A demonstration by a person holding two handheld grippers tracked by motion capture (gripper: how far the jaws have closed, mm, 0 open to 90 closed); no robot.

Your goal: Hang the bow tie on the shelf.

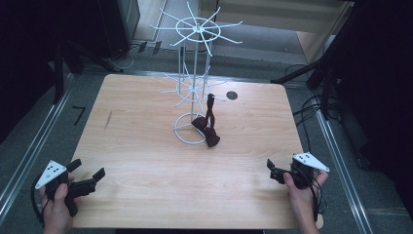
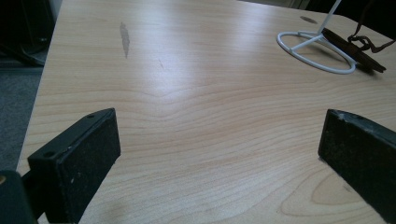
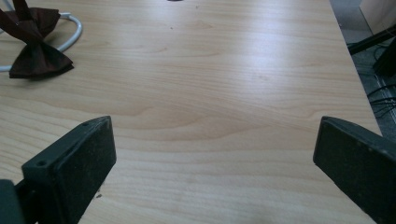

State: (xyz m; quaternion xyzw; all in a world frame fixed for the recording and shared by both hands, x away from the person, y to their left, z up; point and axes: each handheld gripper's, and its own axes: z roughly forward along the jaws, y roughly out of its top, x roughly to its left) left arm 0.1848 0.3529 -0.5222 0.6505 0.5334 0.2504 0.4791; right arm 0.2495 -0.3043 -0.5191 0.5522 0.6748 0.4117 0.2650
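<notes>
At the near left corner of the counter (image 1: 146,165), the left gripper (image 1: 90,176) is held in the person's left hand (image 1: 56,207), with its jaws spread wide and nothing between them; in the left gripper view only bare wood is seen between the two black jaws. At the near right edge, the right gripper (image 1: 273,171) is held in the right hand (image 1: 299,197), and its jaws are likewise seen wide apart and empty in the right gripper view. A grey three-cornered plate is carried on top of each gripper.

Farther in, near the middle of the counter, a dark bow tie (image 1: 207,131) is laid on the wood, overlapping the right side of the ring base (image 1: 181,137) of a white wire rack (image 1: 195,73). Its strap is drawn upward from the bow toward a lower arm of the rack; whether it is hooked there cannot be told. The bow tie is well apart from both grippers.

A grey smudge (image 1: 107,120) is seen on the left part of the counter, and a dark round hole (image 1: 232,95) lies near the far edge.
</notes>
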